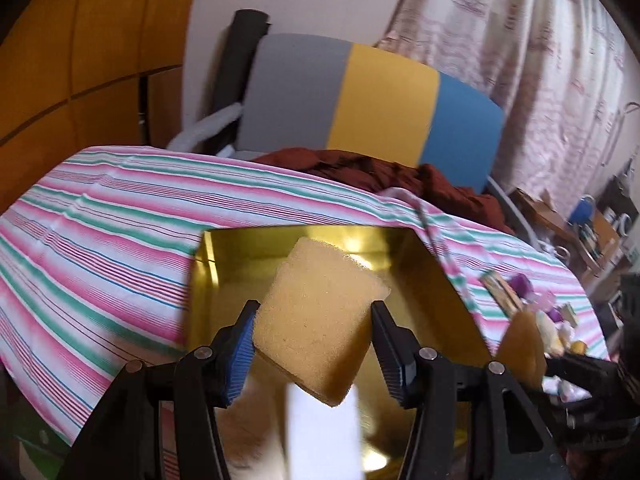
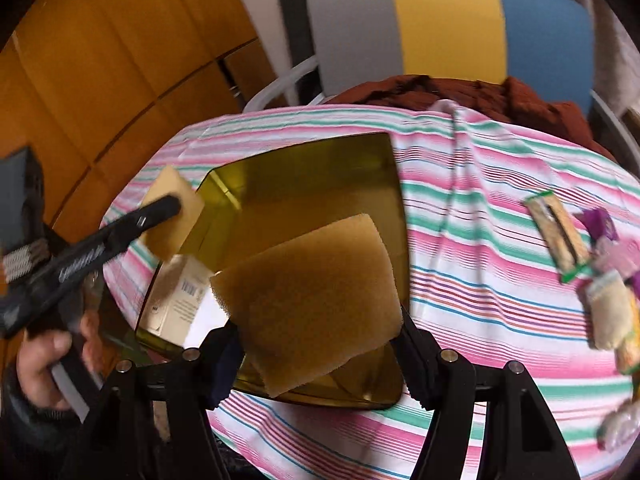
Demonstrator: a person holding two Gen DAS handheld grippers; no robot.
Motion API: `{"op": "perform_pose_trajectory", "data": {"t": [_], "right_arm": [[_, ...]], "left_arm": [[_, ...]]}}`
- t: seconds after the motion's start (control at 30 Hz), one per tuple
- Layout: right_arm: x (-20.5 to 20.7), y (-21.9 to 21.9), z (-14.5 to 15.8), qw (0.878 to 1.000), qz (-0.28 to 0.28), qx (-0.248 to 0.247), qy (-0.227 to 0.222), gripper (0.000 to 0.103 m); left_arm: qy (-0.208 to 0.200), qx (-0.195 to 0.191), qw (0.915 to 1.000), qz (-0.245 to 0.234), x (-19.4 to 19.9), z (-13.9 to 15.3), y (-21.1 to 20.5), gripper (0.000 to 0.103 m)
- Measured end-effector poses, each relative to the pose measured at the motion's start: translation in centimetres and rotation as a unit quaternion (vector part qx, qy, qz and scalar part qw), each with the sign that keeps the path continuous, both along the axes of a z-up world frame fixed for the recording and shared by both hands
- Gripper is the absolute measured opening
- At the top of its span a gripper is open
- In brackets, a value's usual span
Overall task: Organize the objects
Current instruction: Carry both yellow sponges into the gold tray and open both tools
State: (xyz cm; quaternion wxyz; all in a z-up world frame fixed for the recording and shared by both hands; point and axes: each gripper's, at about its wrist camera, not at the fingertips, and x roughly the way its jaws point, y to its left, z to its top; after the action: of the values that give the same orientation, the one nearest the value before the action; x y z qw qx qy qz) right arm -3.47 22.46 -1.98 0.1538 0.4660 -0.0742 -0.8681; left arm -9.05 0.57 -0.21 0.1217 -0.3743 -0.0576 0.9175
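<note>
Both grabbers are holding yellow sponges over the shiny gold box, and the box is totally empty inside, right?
Not quite. Both grippers, left and right, do hold yellow foam sponges over the shiny gold metal box, but it is not empty: the right wrist view shows a small white printed carton lying inside, at its left side.

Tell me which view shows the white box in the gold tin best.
Right wrist: the white box lies in the gold tin, its printed side visible. Left wrist shows only a blurred white patch behind the sponge.
</note>
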Motion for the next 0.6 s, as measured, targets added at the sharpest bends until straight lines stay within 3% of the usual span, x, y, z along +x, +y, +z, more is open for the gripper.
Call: {"op": "perform_pose_trajectory", "data": {"t": [0.33,0.47,0.6], "right_arm": [[-0.7,-5.5,-1.9,0.997,0.068,0.035,-0.021,0.071],[-0.5,-7.1,-2.9,0.994,0.086,0.060,-0.028,0.088],[-0.3,-7.7,-3.5,0.993,0.094,0.064,-0.032,0.095]], "left_arm": [[-0.002,-0.049,0.9977,0.046,-3.2,-1.0,-2.0,0.061],[-0.014,-0.057,0.9967,0.057,-3.3,-1.6,-2.5,0.066],[-0.018,-0.063,0.9959,0.062,-2.6,-2.1,-2.9,0.074]]}}
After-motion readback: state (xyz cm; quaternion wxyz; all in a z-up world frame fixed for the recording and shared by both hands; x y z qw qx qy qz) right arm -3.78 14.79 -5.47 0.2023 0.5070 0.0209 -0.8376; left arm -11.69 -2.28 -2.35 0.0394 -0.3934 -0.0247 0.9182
